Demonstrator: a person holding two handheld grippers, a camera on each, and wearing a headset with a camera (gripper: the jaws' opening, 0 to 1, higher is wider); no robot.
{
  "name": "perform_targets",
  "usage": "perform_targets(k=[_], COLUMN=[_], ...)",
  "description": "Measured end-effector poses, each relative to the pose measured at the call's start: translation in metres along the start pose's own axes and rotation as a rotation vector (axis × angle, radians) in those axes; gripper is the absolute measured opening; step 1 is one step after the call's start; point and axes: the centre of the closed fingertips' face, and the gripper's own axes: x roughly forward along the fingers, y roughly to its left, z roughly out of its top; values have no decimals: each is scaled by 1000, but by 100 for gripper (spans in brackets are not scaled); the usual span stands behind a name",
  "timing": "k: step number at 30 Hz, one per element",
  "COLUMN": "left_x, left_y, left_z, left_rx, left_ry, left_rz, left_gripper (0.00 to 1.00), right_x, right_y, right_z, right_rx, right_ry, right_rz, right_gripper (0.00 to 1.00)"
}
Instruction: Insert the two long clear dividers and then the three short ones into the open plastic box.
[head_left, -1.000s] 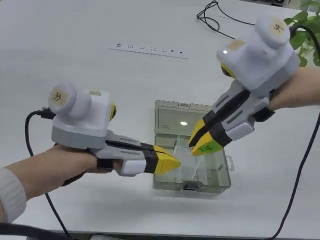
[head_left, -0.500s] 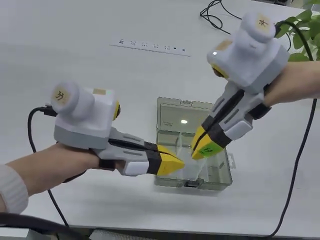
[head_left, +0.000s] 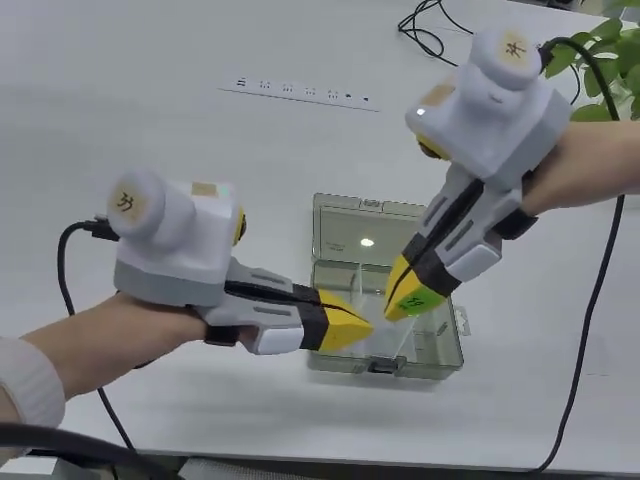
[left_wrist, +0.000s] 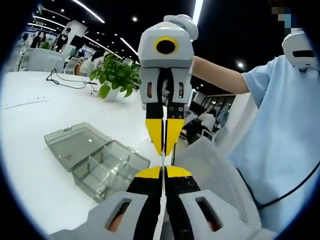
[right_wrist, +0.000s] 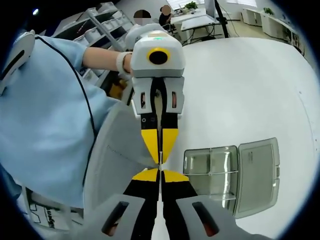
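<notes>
The open clear plastic box (head_left: 455, 355) lies on the white table with its lid (head_left: 340, 235) folded back. Clear dividers stand inside it, forming compartments (left_wrist: 95, 165) (right_wrist: 220, 170). My left gripper (head_left: 350, 325) reaches in from the left and my right gripper (head_left: 408, 298) comes down from the upper right. Their yellow tips nearly meet over the box's front half. A thin clear divider (head_left: 385, 335) spans between them, and both grippers are shut on it. In the left gripper view the sheet runs edge-on between my jaws (left_wrist: 163, 172) up to the right gripper (left_wrist: 163, 145).
A white power strip (head_left: 300, 95) lies at the back of the table, with black cables (head_left: 430, 40) and a green plant (head_left: 620, 50) at the far right. A black cord (head_left: 590, 330) hangs at the right. The table's front edge is just below the box.
Both grippers stay shut with tips together over the box. The right gripper has edged slightly left and down. The head view has shifted a little.
</notes>
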Motion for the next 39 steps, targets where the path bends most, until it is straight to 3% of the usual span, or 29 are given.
perform_targets(k=[7, 10, 17, 22, 25, 31, 36, 39], left_x=[0, -2, -10, -21, -26, -34, -39, -42], left_y=[7, 13, 24, 34, 38, 46, 54, 56], left_z=[-7, -11, -14, -18, -20, -24, -26, -30], left_rx=[28, 62, 74, 100, 108, 120, 111, 102], left_ry=[15, 26, 14, 16, 15, 15, 8, 11], left_rz=[45, 77, 146, 217, 242, 293, 346, 354], left_gripper=[0, 1, 23, 46, 54, 72, 95, 100], right_x=[2, 5, -4, -8, -11, -8, -3, -1], right_y=[-5, -10, -26, -47, -61, -68, -70, -71], right_z=[-4, -7, -23, -29, -33, -38, -40, -37], right_rx=[-21, -40, -12, 10, -11, 14, -1, 6], right_ry=[31, 49, 74, 91, 107, 88, 98, 76], right_rz=[-32, -71, -166, -265, -347, -359, -369, -370], right_gripper=[2, 2, 2, 2, 2, 2, 2, 2])
